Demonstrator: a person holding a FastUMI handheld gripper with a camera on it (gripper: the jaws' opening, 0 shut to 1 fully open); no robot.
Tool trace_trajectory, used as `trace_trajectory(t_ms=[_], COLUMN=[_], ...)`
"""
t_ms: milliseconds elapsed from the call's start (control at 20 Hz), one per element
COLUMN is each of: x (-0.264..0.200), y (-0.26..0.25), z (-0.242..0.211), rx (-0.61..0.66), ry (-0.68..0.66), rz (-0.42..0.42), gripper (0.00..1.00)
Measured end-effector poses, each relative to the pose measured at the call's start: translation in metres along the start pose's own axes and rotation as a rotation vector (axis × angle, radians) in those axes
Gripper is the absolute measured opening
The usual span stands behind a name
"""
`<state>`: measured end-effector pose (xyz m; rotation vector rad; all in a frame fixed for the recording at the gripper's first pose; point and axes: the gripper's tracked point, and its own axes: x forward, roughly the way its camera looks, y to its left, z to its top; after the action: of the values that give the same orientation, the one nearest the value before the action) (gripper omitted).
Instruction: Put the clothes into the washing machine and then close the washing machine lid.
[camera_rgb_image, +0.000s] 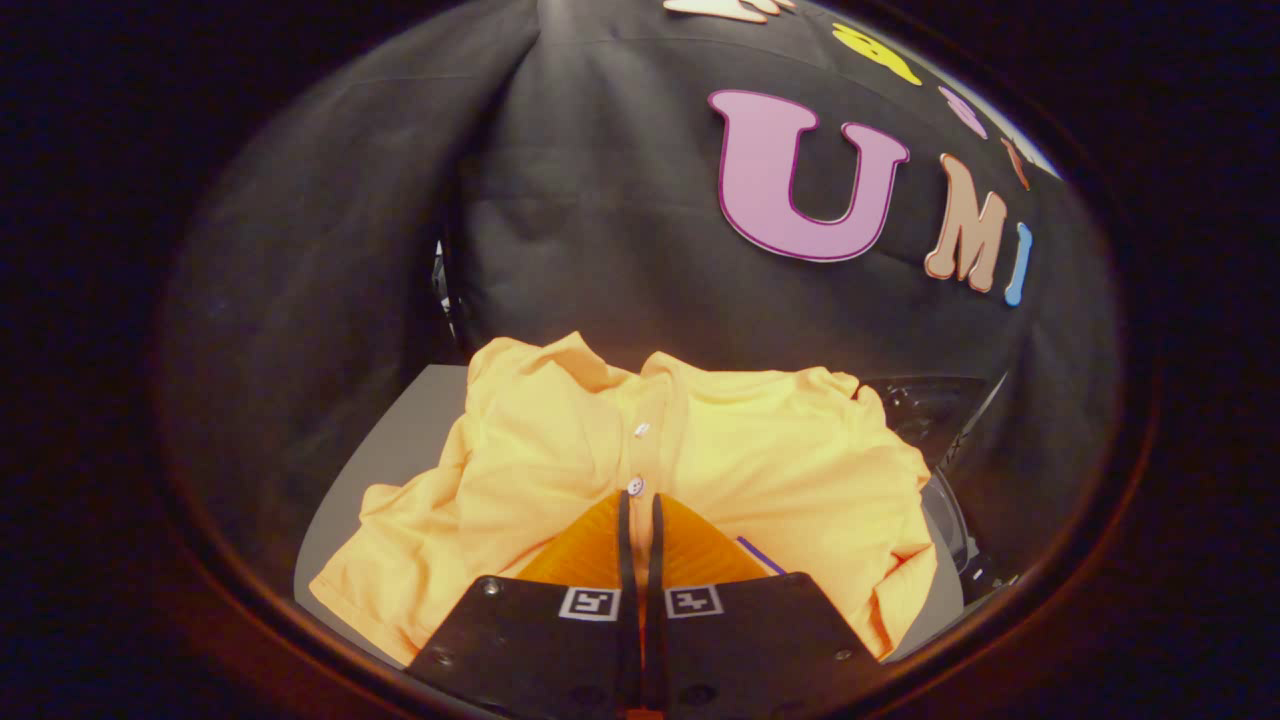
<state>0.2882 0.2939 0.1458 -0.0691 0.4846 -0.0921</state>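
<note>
Closed over the shirt (700, 450), my tool (640, 510) hides any pinched cloth; grey counter (400, 440) beneath, dark machine (930, 410) half-hidden behind.

Matt knit-cloth shirt (560, 440), smooth matt table (400, 440), ribbed claw (640, 510) fingers nearly together

the shirt (640, 450) hid most of the grey surface (400, 440) beneath it. at two o'clock from the fingers, a dark machine part (925, 405) lay too dim to tell. whether the gripper (640, 500) pinched fabric couldn't be told.
</note>
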Motion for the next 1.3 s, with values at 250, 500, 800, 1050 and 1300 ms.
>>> trace_trajectory(t_ms=[250,500,800,1050,1300], x=[-0.011,-0.039,-0.078,-0.099,-0.093], y=[0.001,-0.017,-0.054,-0.091,-0.147], z=[-0.001,0.012,0.045,0.074,0.091], rx=[0.033,0.075,0.049,0.014,0.045], ry=[-0.056,-0.106,-0.188,-0.259,-0.319], rz=[0.053,0.084,0.081,0.06,-0.009], gripper=[0.01,0.01,0.0,0.0,0.0])
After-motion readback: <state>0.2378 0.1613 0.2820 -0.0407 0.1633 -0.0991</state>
